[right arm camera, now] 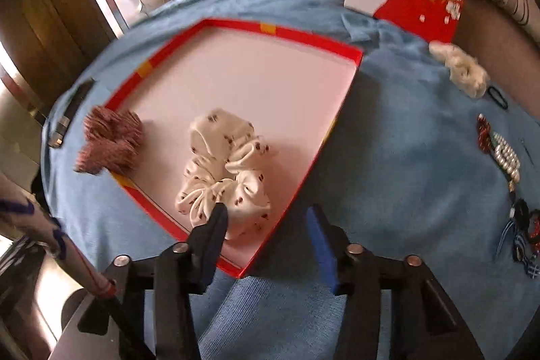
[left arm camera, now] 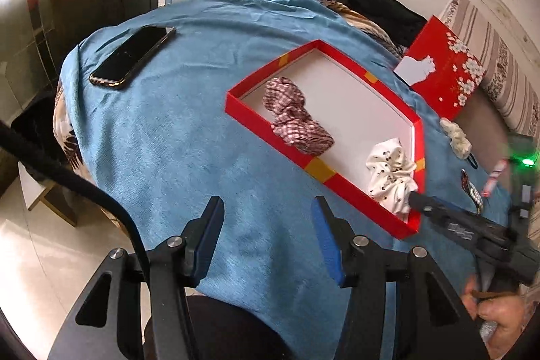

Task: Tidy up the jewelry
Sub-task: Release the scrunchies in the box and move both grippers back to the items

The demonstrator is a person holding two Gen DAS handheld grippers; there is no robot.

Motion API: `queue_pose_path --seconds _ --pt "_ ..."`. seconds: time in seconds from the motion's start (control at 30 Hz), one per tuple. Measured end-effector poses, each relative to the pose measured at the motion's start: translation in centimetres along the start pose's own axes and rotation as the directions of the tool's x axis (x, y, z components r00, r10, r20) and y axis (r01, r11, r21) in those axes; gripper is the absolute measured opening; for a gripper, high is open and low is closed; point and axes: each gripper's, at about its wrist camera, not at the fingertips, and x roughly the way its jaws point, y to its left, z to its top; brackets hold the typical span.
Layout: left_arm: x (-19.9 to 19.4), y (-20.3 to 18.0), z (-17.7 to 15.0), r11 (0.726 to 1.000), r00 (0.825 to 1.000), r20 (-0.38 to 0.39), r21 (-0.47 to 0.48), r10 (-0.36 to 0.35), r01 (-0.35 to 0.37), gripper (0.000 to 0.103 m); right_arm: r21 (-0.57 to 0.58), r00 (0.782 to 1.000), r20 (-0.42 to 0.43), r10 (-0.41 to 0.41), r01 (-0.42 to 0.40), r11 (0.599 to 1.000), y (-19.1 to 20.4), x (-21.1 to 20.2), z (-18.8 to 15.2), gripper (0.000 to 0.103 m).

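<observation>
Nearest the right wrist lens, the right gripper [right arm camera: 266, 228] stands with its jaws apart and empty, one fingertip [right arm camera: 219, 215] overlapping the white dotted scrunchie [right arm camera: 224, 171], a ruffled ring lying flat in the near corner of the red tray [right arm camera: 270, 30]. Beside it a pink checked scrunchie [left arm camera: 295, 117] stretches its twisted length along the tray's left wall, while the left gripper [left arm camera: 268, 218] hangs parted and empty over the blue cloth [left arm camera: 175, 137]. Only the left view shows the phone [left arm camera: 133, 56] whole; only the right shows the pearl clip [right arm camera: 504, 157] clearly.
</observation>
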Motion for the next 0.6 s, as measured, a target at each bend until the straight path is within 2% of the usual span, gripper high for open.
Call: queue_pose_path --seconds 0.07,0.1,0.37,0.5,0.6 --pt "-0.4 -0.3 0.0 1.0 1.0 0.006 0.011 -0.001 0.001 0.052 0.006 0.999 -0.039 -0.01 0.01 1.0 0.1 1.2 -0.3 0.023" --pt "-0.6 -0.5 -0.1 1.0 1.0 0.008 0.014 -0.002 0.001 0.052 0.014 0.999 -0.05 -0.021 0.022 1.0 0.0 1.5 -0.5 0.02" --pt "-1.6 -1.7 -0.3 0.999 1.0 0.007 0.032 -0.028 0.028 0.052 0.012 0.996 -0.074 -0.049 0.05 0.999 0.1 0.8 -2.1 0.019" --pt "-2.1 -2.6 -0.4 0.998 1.0 0.015 0.056 -0.026 0.026 0.052 0.027 0.997 -0.075 -0.031 0.033 0.999 -0.2 0.2 -2.9 0.022" --pt "-2.5 -3.4 -0.7 0.997 0.999 0.006 0.076 -0.032 0.031 0.052 0.04 0.998 -0.055 0.023 -0.02 0.999 -0.8 -0.4 -3.2 0.026"
